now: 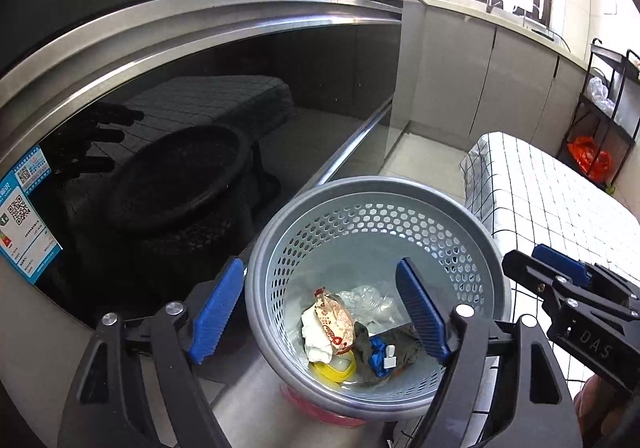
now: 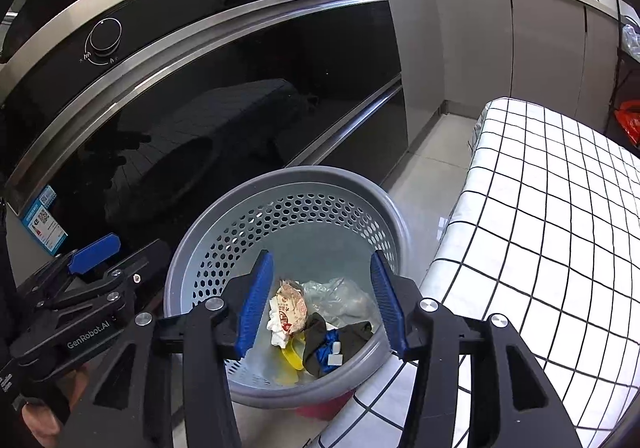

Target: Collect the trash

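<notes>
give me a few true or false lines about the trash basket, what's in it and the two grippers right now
1. The grey perforated basket holds several pieces of trash. True.
2. The left gripper is clamped on the snack wrapper. False: its jaws are open with nothing between the pads, and the wrapper lies in the basket.
3. A checked cloth lies on the right of the basket. True.
4. The basket is empty apart from one yellow lid. False: the wrapper, white tissue, clear plastic and a dark rag lie there too.
5. The right gripper carries a bottle. False: its jaws are apart and hold nothing.
</notes>
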{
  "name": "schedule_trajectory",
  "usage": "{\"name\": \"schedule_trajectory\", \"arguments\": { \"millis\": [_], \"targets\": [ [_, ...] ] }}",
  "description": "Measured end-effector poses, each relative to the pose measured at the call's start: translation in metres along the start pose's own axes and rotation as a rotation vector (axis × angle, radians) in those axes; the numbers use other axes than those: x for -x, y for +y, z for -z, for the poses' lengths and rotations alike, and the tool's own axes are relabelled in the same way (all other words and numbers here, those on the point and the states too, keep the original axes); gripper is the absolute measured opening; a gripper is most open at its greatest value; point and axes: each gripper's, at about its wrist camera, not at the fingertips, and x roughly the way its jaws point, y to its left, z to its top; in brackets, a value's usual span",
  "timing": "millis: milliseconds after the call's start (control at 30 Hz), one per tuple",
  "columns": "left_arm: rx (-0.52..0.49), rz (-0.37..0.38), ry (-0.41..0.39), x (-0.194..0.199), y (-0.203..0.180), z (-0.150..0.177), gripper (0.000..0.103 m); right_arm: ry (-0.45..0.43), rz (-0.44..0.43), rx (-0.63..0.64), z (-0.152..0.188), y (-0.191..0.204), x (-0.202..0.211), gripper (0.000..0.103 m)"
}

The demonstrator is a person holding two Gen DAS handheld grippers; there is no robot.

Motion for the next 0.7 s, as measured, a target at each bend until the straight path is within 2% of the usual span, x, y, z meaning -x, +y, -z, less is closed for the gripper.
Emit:
{"name": "schedule_trajectory", "arguments": {
  "millis": [133,200,467,700],
  "targets": [
    [0.000,0.000,-0.006,0.001,-0.002,0.001,0.080,-0.003,0.019,-0.005,0.003,-0.002,0.002,0.053],
    [-0.001,-0.003,-0.008,0.001,-0.001,0.002,0.083,-0.008,0.034,-0.003,0.004,-0.001,0.003,0.061],
    [0.009,-0.006,-0.013,0.003,0.002,0.002,0.090,-0.034,0.077,0.010,0.008,0.006,0.009,0.071],
    [0.010,-0.005,-0.016,0.004,0.004,0.001,0.093,-0.040,0.097,0.030,0.008,0.011,0.011,0.073]
  ]
}}
